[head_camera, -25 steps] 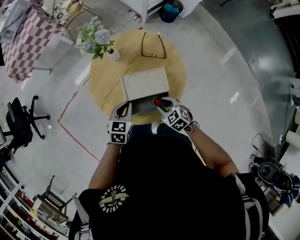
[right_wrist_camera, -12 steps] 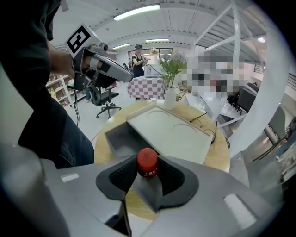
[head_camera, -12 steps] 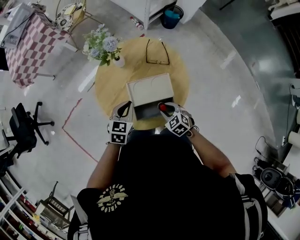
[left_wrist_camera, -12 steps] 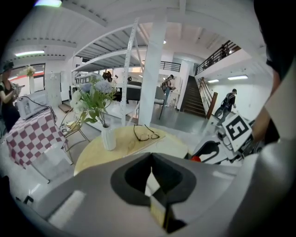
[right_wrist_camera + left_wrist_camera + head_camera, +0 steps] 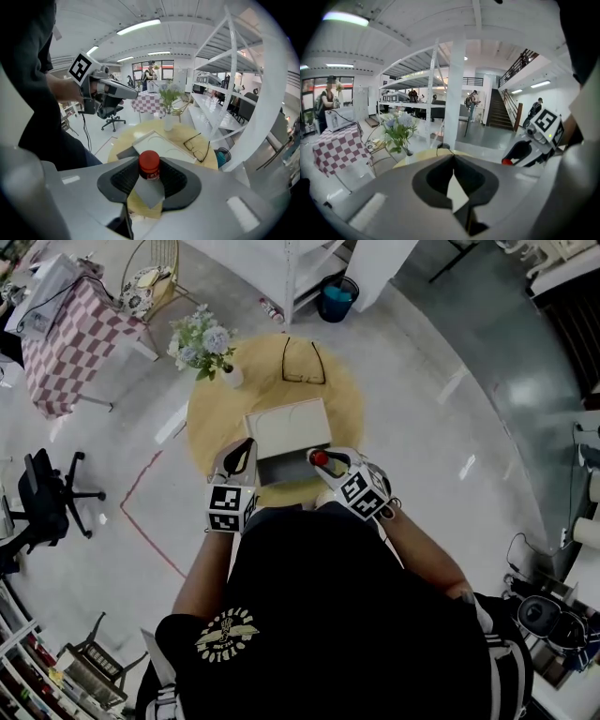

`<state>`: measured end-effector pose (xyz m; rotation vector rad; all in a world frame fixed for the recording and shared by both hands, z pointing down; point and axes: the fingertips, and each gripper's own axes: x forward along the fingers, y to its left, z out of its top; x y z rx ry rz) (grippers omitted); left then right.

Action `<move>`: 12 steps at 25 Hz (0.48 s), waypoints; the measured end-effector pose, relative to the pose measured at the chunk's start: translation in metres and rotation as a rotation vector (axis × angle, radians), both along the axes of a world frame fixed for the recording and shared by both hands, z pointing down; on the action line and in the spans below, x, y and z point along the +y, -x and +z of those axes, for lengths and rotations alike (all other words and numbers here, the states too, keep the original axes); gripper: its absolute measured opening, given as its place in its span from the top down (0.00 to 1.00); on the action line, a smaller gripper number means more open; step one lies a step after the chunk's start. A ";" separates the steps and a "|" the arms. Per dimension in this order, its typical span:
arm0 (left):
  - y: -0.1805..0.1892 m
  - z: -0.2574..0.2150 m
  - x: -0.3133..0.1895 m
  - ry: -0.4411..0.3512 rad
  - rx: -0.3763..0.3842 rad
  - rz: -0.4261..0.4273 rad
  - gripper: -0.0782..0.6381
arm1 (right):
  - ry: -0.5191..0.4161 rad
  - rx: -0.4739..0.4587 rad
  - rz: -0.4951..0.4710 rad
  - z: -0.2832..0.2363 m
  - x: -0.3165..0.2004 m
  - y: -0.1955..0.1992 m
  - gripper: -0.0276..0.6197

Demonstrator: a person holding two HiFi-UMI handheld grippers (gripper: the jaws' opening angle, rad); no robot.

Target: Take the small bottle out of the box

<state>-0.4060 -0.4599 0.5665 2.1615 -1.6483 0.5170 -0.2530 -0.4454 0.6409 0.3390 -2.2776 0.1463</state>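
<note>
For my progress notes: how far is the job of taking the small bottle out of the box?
Done: the right tongs grip the red-capped small bottle, which appears clear of the open box. In hand: the bottle is held above the round table's near edge. Left: probably only setting it down somewhere. The left tongs are shut and empty.

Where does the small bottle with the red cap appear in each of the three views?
Head view: small bottle, just right of centre, in the right tongs.
Left gripper view: its red cap, lower right.
Right gripper view: centre, between the jaws.
Shared landmark: the vase of flowers.
</note>
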 end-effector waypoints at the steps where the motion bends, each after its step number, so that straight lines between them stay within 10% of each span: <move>1: -0.003 -0.009 0.001 -0.015 0.001 -0.018 0.89 | -0.006 -0.013 -0.019 -0.013 0.000 -0.001 0.73; 12: -0.051 -0.092 0.045 -0.178 -0.006 -0.150 0.89 | -0.056 -0.136 -0.176 -0.150 0.003 -0.022 0.73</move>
